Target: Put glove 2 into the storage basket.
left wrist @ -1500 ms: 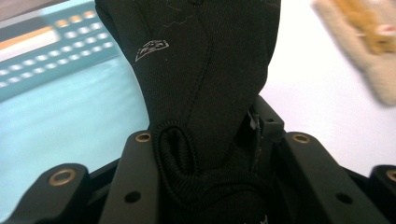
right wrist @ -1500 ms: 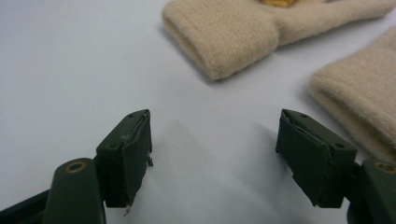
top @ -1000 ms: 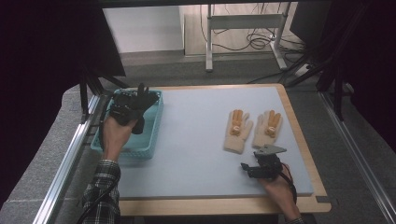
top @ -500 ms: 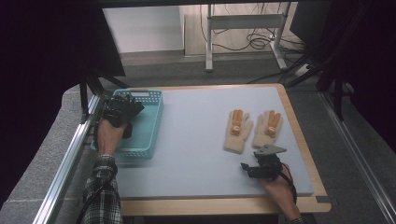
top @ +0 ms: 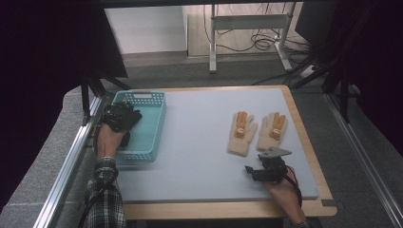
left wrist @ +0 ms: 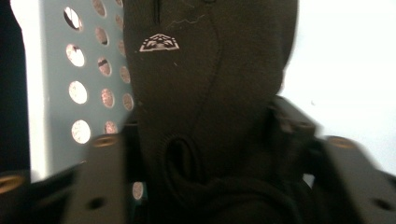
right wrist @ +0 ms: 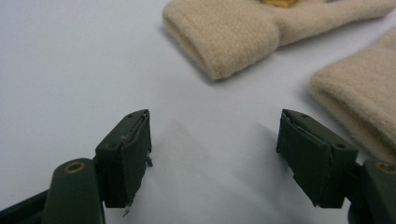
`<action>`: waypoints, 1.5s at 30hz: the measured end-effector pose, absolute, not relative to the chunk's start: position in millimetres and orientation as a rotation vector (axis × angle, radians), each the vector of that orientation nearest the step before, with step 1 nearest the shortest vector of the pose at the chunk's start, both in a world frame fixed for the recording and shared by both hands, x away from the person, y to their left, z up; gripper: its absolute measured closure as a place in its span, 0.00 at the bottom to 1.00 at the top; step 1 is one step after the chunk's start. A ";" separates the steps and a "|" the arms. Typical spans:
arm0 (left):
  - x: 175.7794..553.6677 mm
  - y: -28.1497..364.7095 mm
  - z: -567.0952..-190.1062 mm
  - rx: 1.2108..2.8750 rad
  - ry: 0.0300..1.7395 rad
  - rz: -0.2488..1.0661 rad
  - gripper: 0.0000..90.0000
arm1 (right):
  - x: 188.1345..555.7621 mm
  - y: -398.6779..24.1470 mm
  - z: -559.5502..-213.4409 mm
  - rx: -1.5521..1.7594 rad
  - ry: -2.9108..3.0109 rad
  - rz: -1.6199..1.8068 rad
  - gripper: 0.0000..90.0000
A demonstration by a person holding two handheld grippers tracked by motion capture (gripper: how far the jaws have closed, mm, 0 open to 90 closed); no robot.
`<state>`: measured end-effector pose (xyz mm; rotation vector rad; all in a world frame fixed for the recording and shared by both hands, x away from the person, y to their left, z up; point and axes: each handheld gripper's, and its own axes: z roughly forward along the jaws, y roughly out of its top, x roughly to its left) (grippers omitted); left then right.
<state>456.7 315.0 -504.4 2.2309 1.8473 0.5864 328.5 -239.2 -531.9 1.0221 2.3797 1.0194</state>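
Left gripper (top: 124,115) jaws have just been opening around the black glove (left wrist: 210,93) over the teal basket (top: 152,118), right gripper (right wrist: 215,158) idles open by the beige gloves (top: 256,130), so the knit could snag a pad and get dragged back out.

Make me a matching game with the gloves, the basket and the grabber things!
Things:
1. black glove
2. basket
3. tan gloves
4. right gripper

Descriptions:
a. open, nothing between its jaws
b. teal, full of holes
c. lying side by side on the mat
d. between the left gripper's jaws, which have just been opening

Pairs: 1-d, 2-b, 3-c, 4-a
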 end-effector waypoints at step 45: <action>389.6 252.4 -433.8 1.984 1.262 0.410 0.02 | 328.3 -238.9 -532.0 1.023 2.378 1.019 0.29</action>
